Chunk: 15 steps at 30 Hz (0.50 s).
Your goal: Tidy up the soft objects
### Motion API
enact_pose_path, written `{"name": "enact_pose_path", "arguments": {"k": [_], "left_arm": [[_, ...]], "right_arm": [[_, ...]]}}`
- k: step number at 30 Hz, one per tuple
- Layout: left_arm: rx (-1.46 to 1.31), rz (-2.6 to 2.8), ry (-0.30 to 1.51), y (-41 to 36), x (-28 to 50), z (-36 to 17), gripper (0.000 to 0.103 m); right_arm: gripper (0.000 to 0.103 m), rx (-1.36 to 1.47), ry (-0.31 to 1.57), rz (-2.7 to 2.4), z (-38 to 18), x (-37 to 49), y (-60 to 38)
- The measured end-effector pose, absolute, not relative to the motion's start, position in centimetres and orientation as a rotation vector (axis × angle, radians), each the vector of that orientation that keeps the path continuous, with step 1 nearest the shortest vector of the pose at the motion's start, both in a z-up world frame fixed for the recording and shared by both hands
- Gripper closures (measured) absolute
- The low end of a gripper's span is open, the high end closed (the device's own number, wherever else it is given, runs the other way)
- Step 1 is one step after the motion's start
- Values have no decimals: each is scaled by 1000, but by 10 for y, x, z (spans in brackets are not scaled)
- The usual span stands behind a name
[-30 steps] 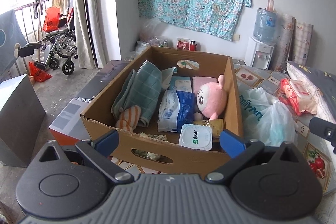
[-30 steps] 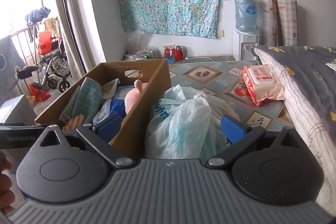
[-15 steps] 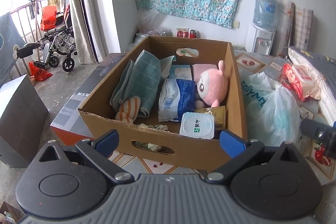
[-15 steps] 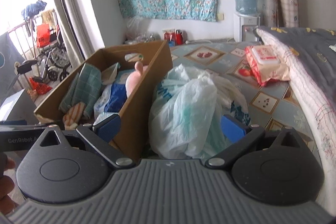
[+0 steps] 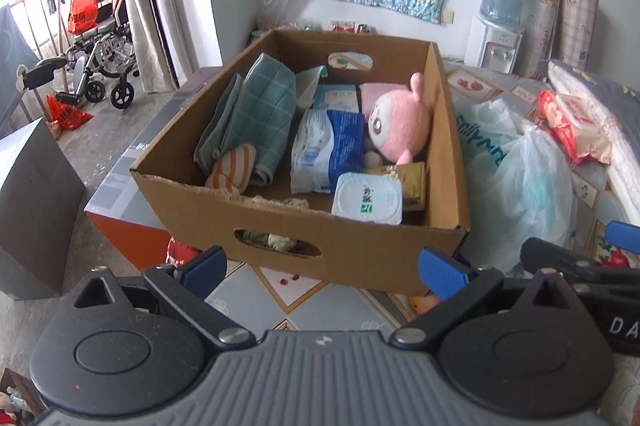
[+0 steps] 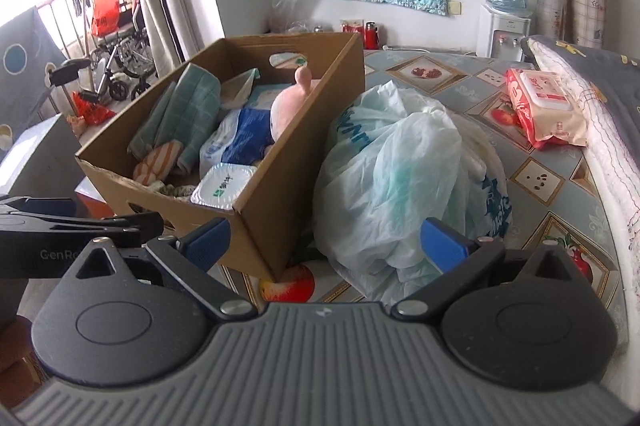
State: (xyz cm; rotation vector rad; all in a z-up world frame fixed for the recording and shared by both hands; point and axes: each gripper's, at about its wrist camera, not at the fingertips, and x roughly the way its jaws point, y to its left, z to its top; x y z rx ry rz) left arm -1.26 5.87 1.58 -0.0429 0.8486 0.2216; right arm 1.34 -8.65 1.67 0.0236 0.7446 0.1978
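Both grippers hang with fingers spread wide and nothing between them. Straight ahead of the left gripper (image 5: 322, 268) sits the cardboard box (image 5: 304, 222), holding a pink plush toy (image 5: 398, 128) and a green towel (image 5: 260, 114). Just ahead of the right gripper (image 6: 324, 244) slumps a plastic bag (image 6: 404, 178), touching the box's side.

Left gripper (image 5: 324, 268) and right gripper (image 6: 326, 242) were held level, side by side, both pointing forward. Each had its blue-tipped fingers (image 5: 206, 262) spread wide apart, with nothing between them.
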Motion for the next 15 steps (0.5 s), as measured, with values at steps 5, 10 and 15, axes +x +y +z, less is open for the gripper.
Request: {"name": "enact_pose_path", "arguments": {"k": [5, 10, 15], "left_arm": [[-51, 219, 859, 61, -13, 13, 0], [-61, 226, 859, 63, -14, 12, 0], [-65, 228, 856, 65, -14, 12, 0]], "right_arm": [[1, 17, 756, 189, 14, 17, -85], [1, 20, 767, 185, 11, 20, -84], [1, 26, 770, 183, 11, 20, -84]]}}
